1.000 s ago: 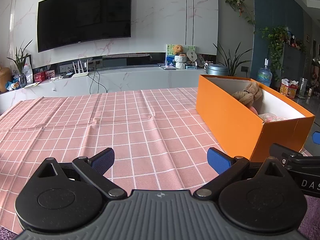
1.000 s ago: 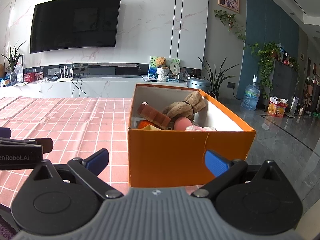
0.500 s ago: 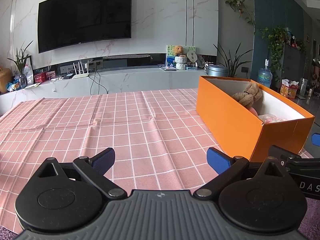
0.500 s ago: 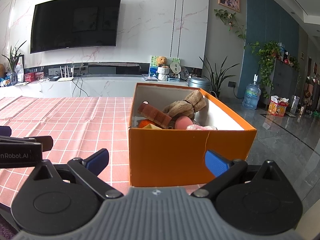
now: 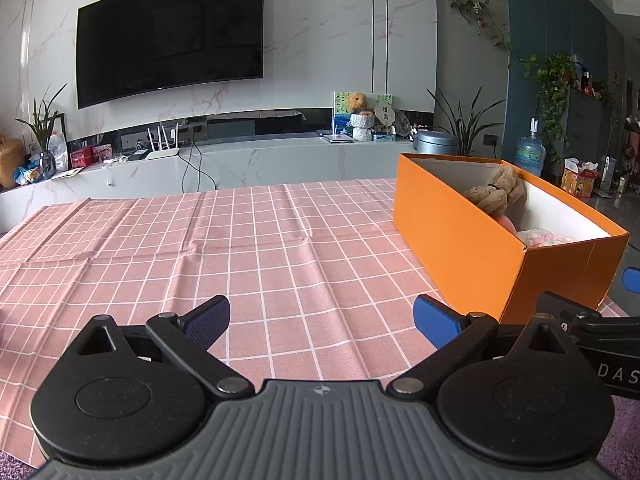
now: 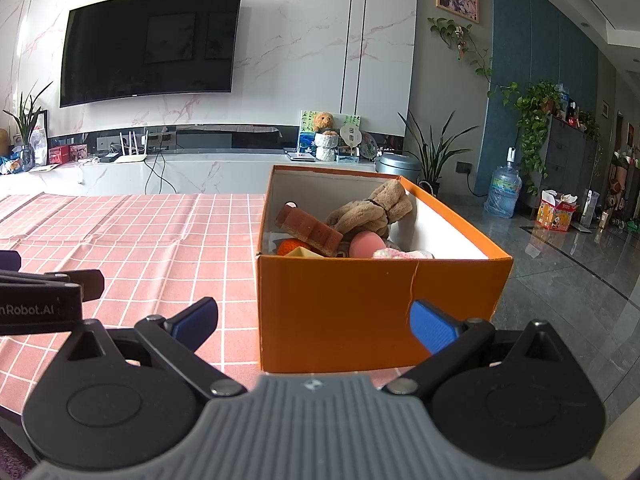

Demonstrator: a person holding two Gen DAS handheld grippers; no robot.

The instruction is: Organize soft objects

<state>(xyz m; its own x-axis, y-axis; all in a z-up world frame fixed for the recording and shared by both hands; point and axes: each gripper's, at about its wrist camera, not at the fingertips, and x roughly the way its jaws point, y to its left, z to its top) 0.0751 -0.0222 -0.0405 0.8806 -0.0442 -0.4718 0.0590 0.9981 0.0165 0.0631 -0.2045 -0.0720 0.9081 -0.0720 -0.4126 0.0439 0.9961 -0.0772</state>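
Worktop [image 5: 280, 248]: covered by a pink cloth with a white grid; creases are seen across its middle.
Orange cardboard box [image 6: 376, 300]: open-topped, stood at the right edge of the worktop, near the front right corner.
Box contents: a brown plush toy [image 6: 372, 210] is seen leaning toward the far end; a brown ridged sponge block [image 6: 308, 226] lies tilted at the left side; a pink rounded soft piece [image 6: 366, 243], an orange knitted piece [image 6: 292, 246] and a pale pink fluffy item [image 6: 402, 254] lie toward the near wall.
Left gripper [image 5: 322, 318]: fingers spread wide, nothing held, poised above the front part of the cloth, left of the box.
Right gripper [image 6: 312, 318]: fingers spread wide, nothing held, directed at the box's near wall.
Soft objects outside the box: none observed on the cloth.
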